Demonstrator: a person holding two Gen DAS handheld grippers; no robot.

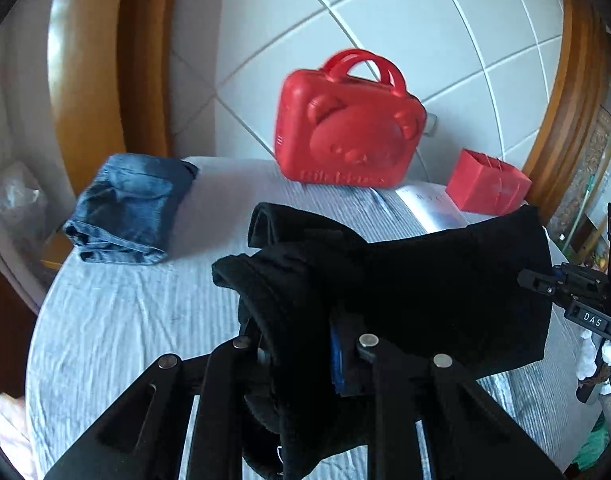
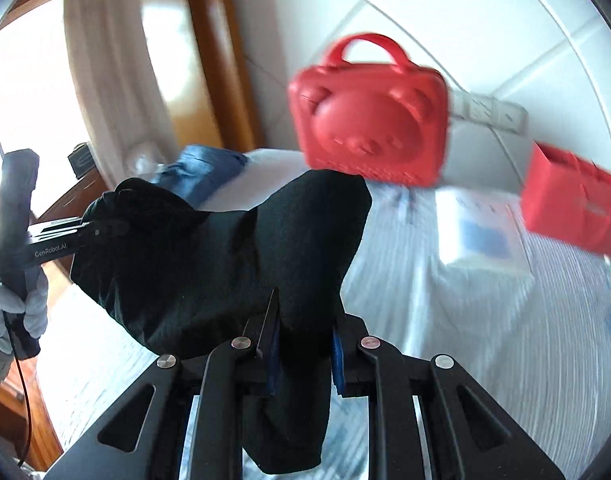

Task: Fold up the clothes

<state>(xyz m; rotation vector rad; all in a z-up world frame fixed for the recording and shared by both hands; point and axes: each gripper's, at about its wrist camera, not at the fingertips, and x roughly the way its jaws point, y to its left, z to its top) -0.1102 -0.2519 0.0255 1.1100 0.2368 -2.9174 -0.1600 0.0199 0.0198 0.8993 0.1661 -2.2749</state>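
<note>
A black garment [image 1: 405, 280] hangs bunched in the air above the table, stretched between both grippers. My left gripper [image 1: 301, 344] is shut on its left end; thick folds spill over the fingers. My right gripper [image 2: 305, 340] is shut on the other end of the black garment [image 2: 209, 256], with cloth hanging down between the blue pads. The left gripper also shows in the right wrist view [image 2: 101, 230], buried in the cloth. The right gripper shows at the right edge of the left wrist view [image 1: 541, 280]. Folded blue jeans [image 1: 129, 208] lie at the table's far left.
The table wears a pale striped cloth [image 1: 117, 320]. A red bear-face case [image 1: 345, 128] stands at the back, a red paper bag [image 1: 485, 184] to its right, and a white booklet [image 2: 481, 232] lies near them. Tiled wall and wooden frame behind.
</note>
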